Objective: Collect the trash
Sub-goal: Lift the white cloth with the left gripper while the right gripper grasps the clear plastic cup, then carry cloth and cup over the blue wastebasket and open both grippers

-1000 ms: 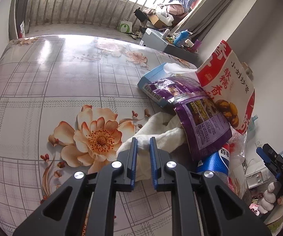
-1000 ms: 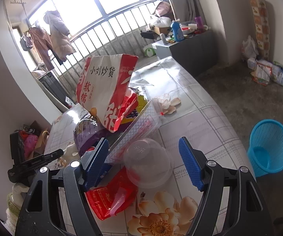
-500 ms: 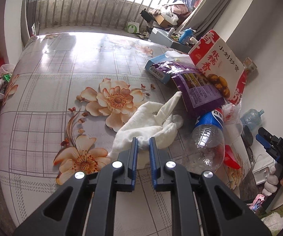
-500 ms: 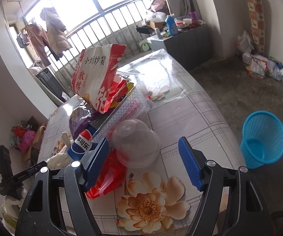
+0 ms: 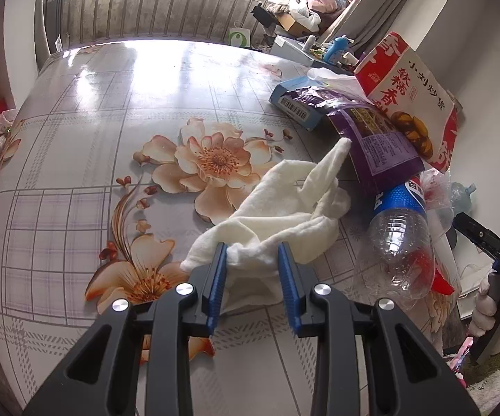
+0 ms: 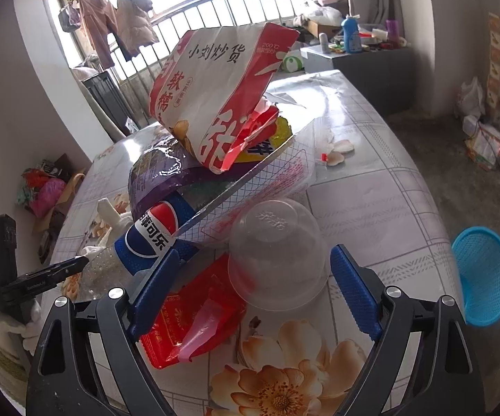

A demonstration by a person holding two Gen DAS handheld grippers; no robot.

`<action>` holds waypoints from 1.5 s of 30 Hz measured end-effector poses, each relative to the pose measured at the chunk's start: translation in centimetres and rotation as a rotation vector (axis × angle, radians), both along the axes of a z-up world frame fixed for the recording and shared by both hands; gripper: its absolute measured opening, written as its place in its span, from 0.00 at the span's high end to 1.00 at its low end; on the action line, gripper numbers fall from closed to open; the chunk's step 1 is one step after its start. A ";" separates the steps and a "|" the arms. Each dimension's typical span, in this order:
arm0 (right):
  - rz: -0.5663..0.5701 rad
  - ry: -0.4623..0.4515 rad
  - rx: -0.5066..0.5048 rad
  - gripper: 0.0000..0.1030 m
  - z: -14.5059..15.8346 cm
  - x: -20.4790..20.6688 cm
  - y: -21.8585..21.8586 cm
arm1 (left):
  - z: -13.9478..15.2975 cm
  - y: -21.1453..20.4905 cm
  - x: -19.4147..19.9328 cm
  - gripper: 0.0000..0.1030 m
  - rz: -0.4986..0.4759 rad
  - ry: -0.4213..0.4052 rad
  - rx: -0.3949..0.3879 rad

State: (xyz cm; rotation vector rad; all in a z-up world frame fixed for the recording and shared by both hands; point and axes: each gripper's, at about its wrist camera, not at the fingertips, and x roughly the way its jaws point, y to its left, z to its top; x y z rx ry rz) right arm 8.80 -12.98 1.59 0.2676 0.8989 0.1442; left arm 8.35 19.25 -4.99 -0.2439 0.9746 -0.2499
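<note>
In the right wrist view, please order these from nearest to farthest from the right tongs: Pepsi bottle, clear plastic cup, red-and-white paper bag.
1. Clear plastic cup, between the right tongs.
2. Pepsi bottle, just left.
3. Red-and-white paper bag, atop the pile behind.

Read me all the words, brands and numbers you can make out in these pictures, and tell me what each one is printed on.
"小刘炒货": white and red snack bag.
"200°C": same bag, upper corner.
"软糯": same bag, red side strip.
"事可乐": blue label of the plastic bottle.
Purple packet, barcode on the blue box, red wrapper, embossed clear cup: too small or blurred.
</note>
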 end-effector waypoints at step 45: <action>-0.459 -0.105 0.220 0.40 2.1 -13.6 -17.1 | 17.2 -27.7 -0.4 0.90 -0.570 -0.270 -0.110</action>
